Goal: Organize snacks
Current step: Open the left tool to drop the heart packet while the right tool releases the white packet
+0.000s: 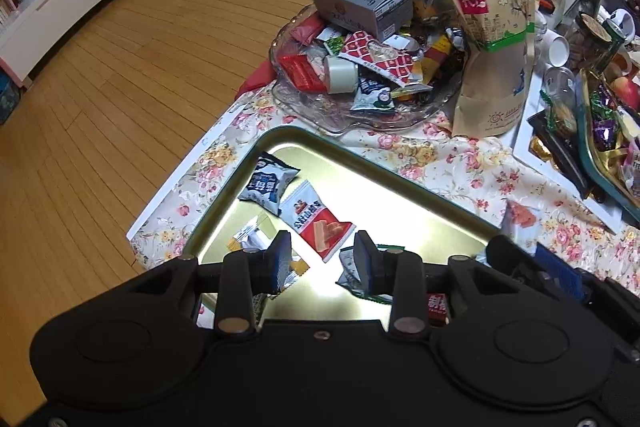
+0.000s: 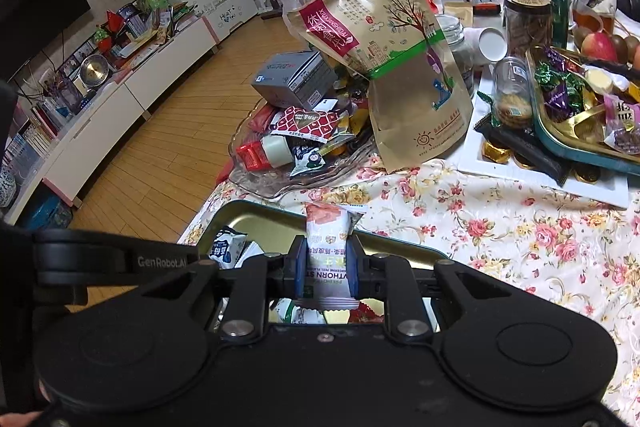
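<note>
A gold metal tray (image 1: 224,207) lies on the floral tablecloth and holds several snack packets, among them a blue-white packet (image 1: 269,183) and a red-white wafer packet (image 1: 316,221). My left gripper (image 1: 323,259) is open and empty, low over the tray. My right gripper (image 2: 326,269) is shut on a white hawthorn snack packet (image 2: 328,227) and holds it upright over the tray's far rim (image 2: 256,207). The right gripper and its packet (image 1: 520,221) show at the right of the left wrist view. A glass dish (image 1: 304,107) heaped with mixed snacks stands beyond the tray.
A grey box (image 1: 362,1) and a tape roll (image 1: 342,75) sit in the glass dish. A tall brown snack bag (image 1: 494,39) stands beside it. A teal tray of candies (image 2: 580,115), jars (image 2: 512,93) and fruit crowd the right. The table edge drops to wooden floor at the left.
</note>
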